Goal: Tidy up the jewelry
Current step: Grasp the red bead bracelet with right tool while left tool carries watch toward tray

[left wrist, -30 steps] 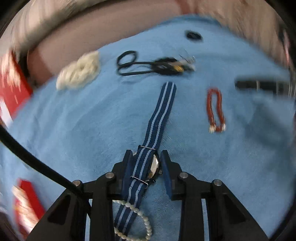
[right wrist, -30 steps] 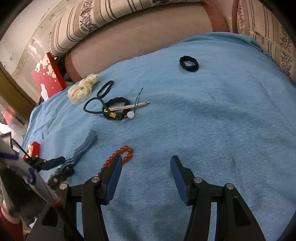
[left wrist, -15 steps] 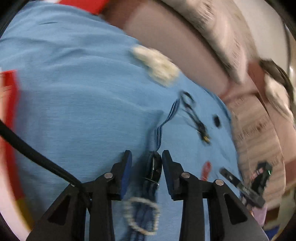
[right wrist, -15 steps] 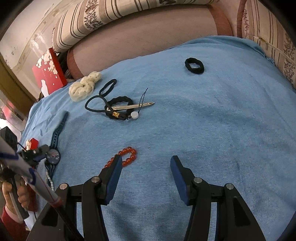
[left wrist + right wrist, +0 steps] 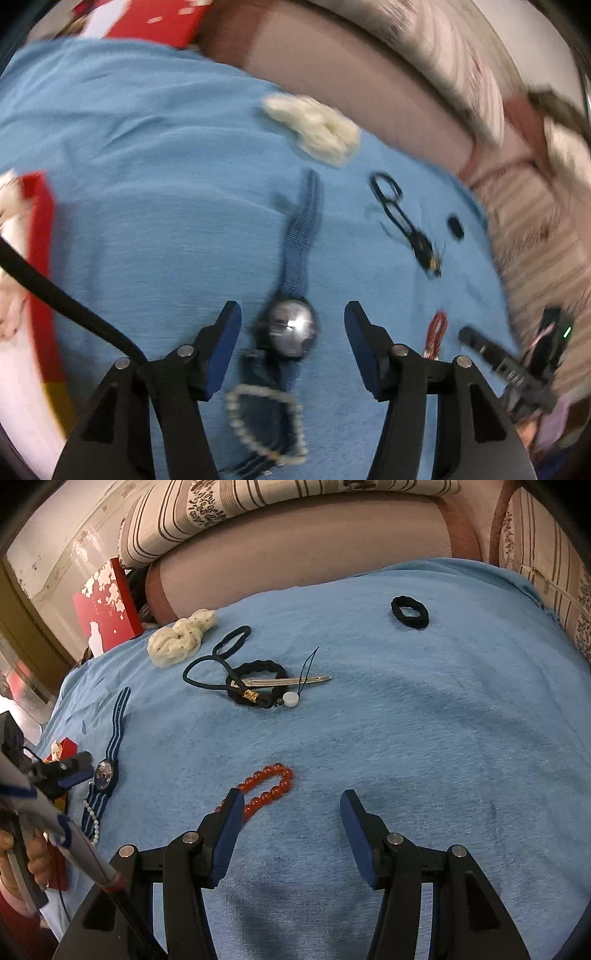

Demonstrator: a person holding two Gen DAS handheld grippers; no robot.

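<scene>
A watch (image 5: 291,328) with a blue striped strap lies flat on the blue blanket (image 5: 166,177), between the fingers of my left gripper (image 5: 292,317), which is open and not touching it. A white pearl bracelet (image 5: 266,424) lies over the strap's near end. In the right wrist view the watch (image 5: 106,771) lies at far left beside the left gripper. My right gripper (image 5: 291,808) is open and empty, just right of a red bead bracelet (image 5: 267,788). The red bracelet (image 5: 436,332) also shows in the left wrist view.
A cream scrunchie (image 5: 181,638), black hair ties (image 5: 232,644), a braided black tie with a metal hair stick (image 5: 280,681) and a black scrunchie (image 5: 410,612) lie farther back. A red box (image 5: 105,607) stands at back left; another red box (image 5: 40,280) lies left of the watch.
My left gripper carried the watch leftward, then opened and let it go; the watch now lies flat on the blanket. The right gripper has stayed nearly still.
</scene>
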